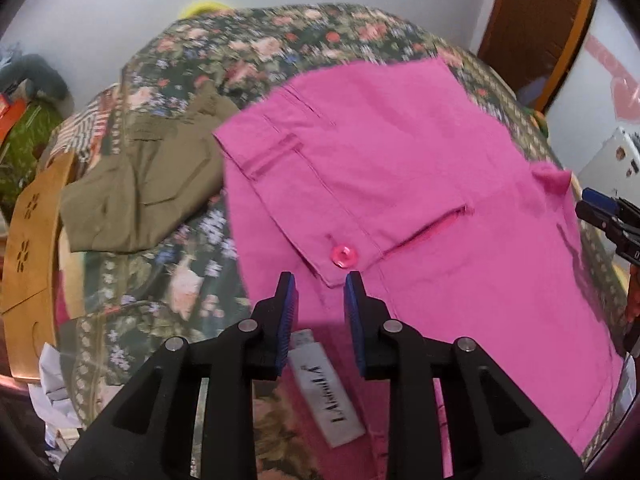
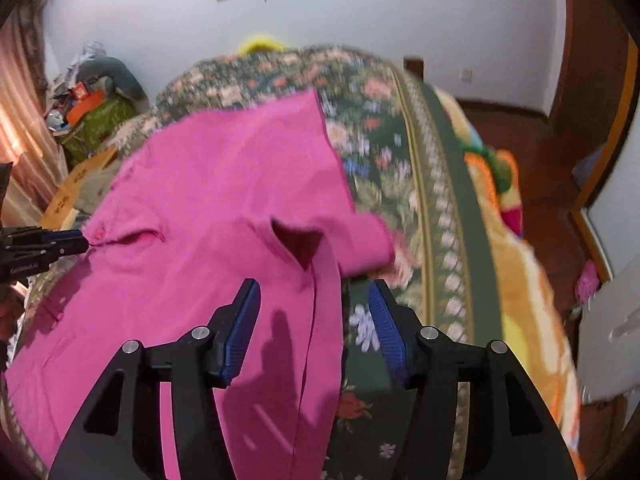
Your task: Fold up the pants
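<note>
Bright pink pants (image 1: 420,184) lie spread on a floral bedspread (image 1: 168,272), with a pink button (image 1: 343,255) on a pocket flap and a white label (image 1: 332,396) near the waistband. My left gripper (image 1: 320,284) is open just above the waistband, its jaws straddling the flap below the button, empty. In the right wrist view the pants (image 2: 208,208) fill the left half. My right gripper (image 2: 314,292) is open and empty over the pants' right edge. The left gripper (image 2: 60,242) shows at the left there; the right gripper (image 1: 600,208) shows at the right edge in the left view.
Olive-green pants (image 1: 140,192) lie folded to the left on the bed. A tan cardboard piece (image 1: 28,248) stands at the bed's left edge. A colourful blanket (image 2: 508,216) hangs off the right side above a wooden floor (image 2: 532,140). Clutter (image 2: 92,100) sits by the wall.
</note>
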Demonstrator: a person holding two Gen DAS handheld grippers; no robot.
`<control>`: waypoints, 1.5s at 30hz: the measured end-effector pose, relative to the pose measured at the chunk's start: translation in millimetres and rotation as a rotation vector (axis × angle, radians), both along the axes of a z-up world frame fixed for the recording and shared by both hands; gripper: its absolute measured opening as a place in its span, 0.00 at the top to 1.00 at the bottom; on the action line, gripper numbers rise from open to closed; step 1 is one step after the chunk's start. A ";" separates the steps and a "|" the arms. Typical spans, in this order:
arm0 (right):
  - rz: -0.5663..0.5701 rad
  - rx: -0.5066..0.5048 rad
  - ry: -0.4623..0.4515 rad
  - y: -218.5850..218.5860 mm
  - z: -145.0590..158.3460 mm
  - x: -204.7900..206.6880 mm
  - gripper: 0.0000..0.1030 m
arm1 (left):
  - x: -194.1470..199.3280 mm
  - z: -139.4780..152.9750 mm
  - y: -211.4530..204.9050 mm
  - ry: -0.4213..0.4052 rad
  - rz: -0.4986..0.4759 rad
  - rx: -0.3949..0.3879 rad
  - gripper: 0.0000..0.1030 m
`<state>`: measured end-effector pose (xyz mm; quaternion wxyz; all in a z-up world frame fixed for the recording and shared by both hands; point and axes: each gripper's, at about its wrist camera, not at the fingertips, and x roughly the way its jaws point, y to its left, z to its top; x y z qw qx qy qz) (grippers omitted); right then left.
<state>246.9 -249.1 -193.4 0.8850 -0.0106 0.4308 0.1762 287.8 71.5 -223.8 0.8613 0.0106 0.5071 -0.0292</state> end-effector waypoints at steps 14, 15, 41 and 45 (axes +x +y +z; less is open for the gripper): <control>0.105 -0.006 -0.008 30.3 -20.1 45.8 0.93 | 32.0 -29.8 -4.8 -0.001 0.052 0.068 0.70; 0.113 -0.012 -0.019 32.4 -20.4 44.0 0.93 | 32.0 -30.1 -5.6 -0.011 0.053 0.083 0.66; -0.009 -0.173 0.108 -0.5 -36.7 51.8 0.84 | 28.2 -35.7 2.9 -0.043 0.071 0.116 0.41; -0.046 -0.075 0.114 -25.5 -15.9 52.9 0.69 | 25.4 -24.9 11.6 -0.044 0.076 0.077 0.42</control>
